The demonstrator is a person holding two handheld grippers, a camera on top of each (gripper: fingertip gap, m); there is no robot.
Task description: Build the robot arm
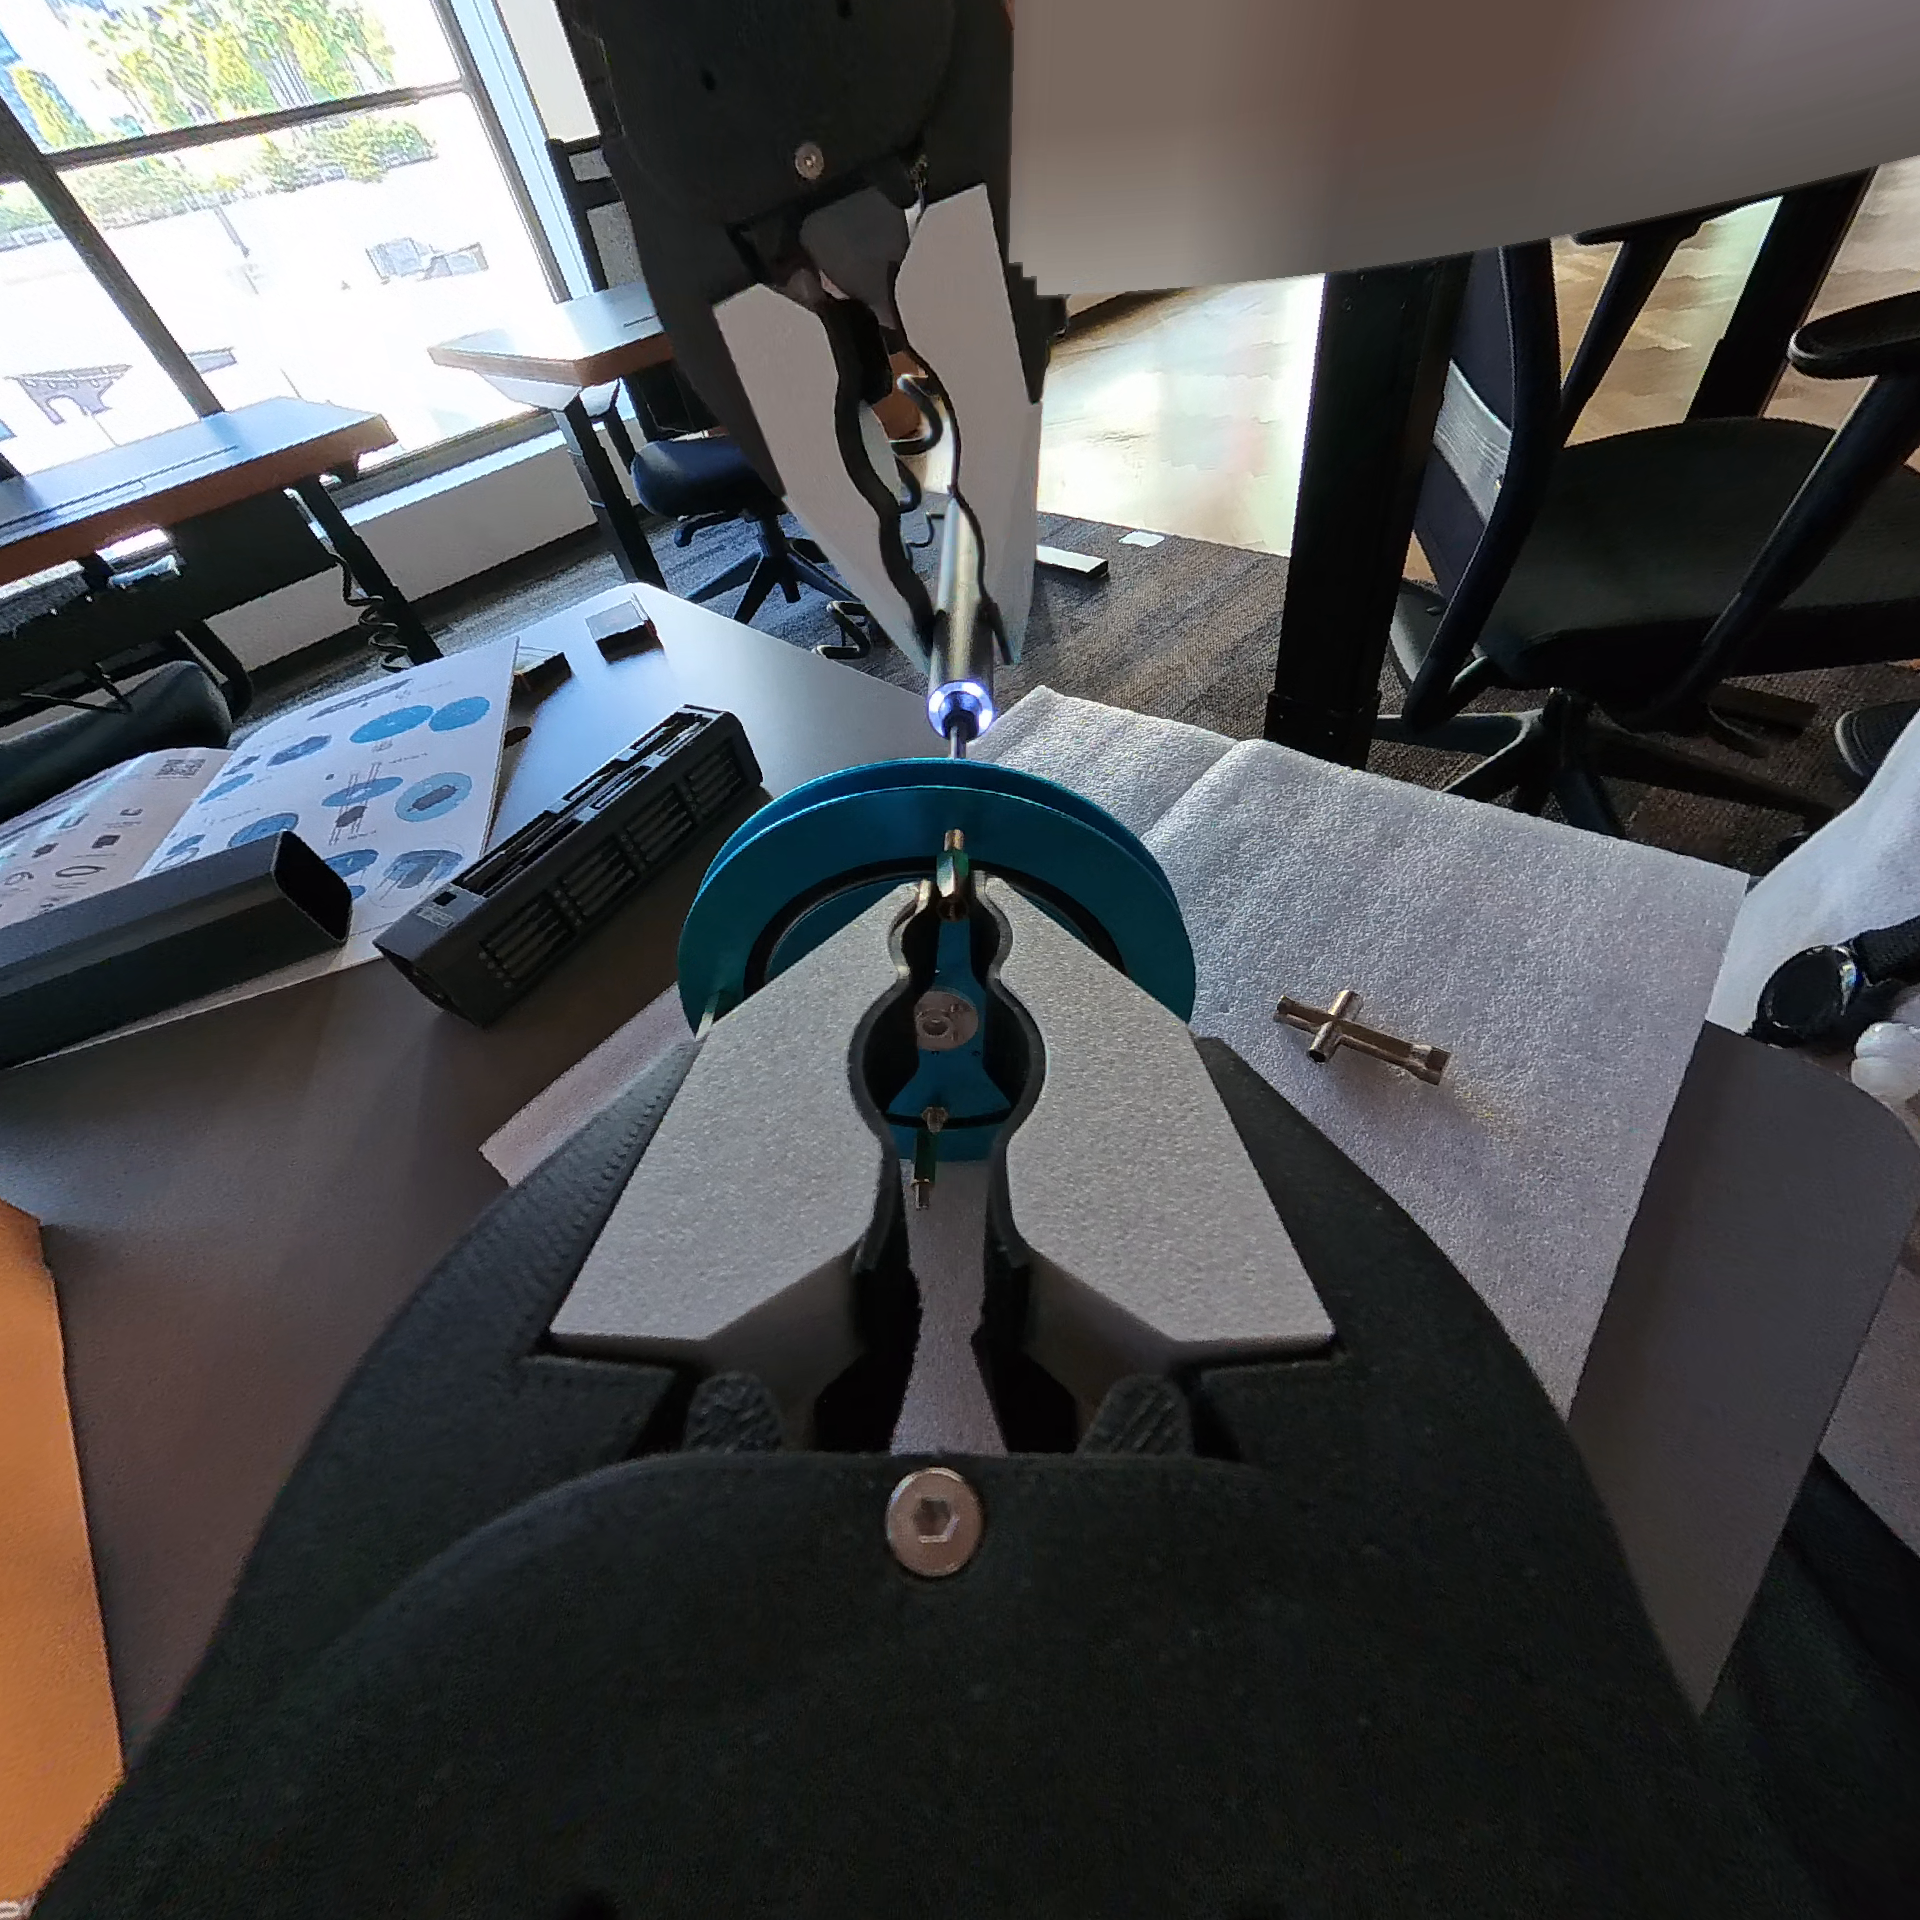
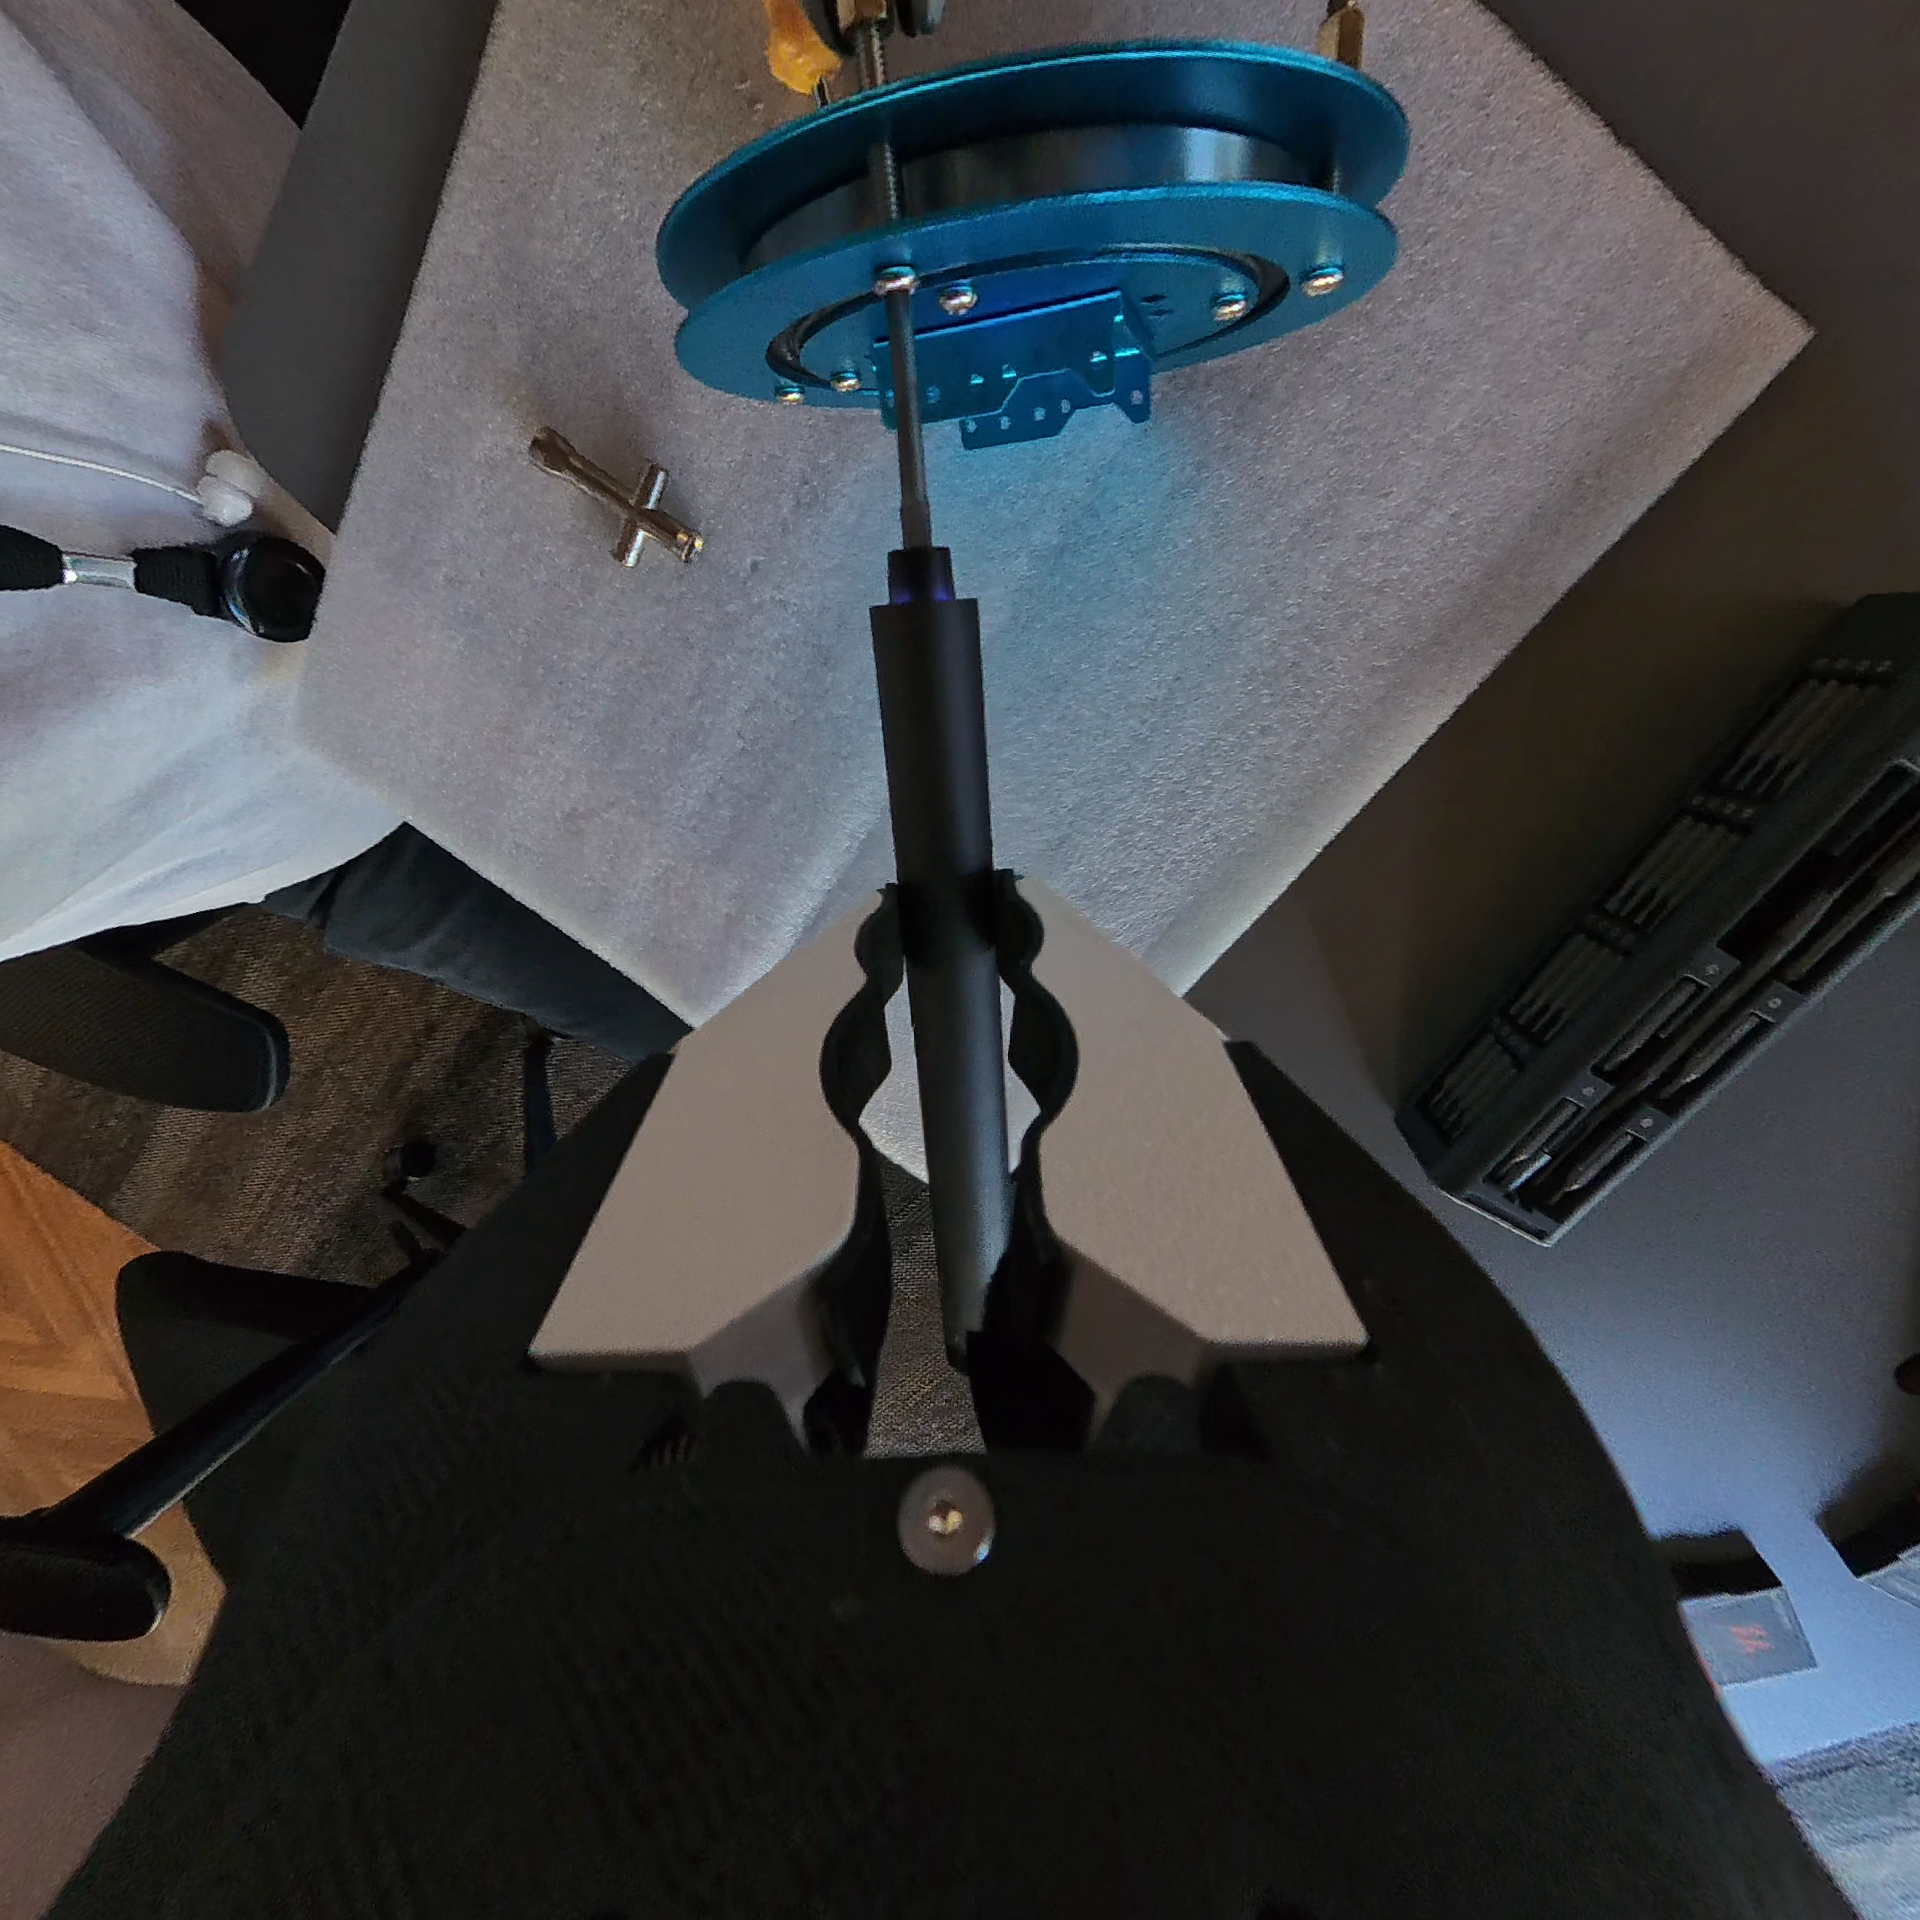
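My left gripper (image 1: pixel 948 904) is shut on the blue bracket (image 1: pixel 951 997) of a blue two-disc assembly (image 1: pixel 1091 842) and holds it on edge above a white foam mat (image 1: pixel 1403 935). My right gripper (image 2: pixel 948 899) is shut on a dark electric screwdriver (image 2: pixel 930 748). The driver's thin bit sits on a screw (image 2: pixel 896 278) at the rim of the blue disc (image 2: pixel 1039 239). In the left wrist view the right gripper (image 1: pixel 961 644) comes down from above, and the screwdriver's lit tip (image 1: pixel 961 707) is just over the disc edge.
A metal cross wrench (image 1: pixel 1361 1029) lies on the foam mat (image 2: pixel 727 675), also seen in the right wrist view (image 2: pixel 623 499). A black bit case (image 1: pixel 582 862), a black sleeve (image 1: pixel 156 935) and an instruction sheet (image 1: pixel 364 748) lie to the left. Office chairs (image 1: pixel 1662 499) stand beyond the table. One gripper's finger ends stand about 11 cm off the other's. The black bit case (image 1: pixel 582 862) is closer to my right gripper, around 15 cm from its tips; the left tips are 25 cm off. My right wrist view (image 2: pixel 1708 884) looks at it from another angle.
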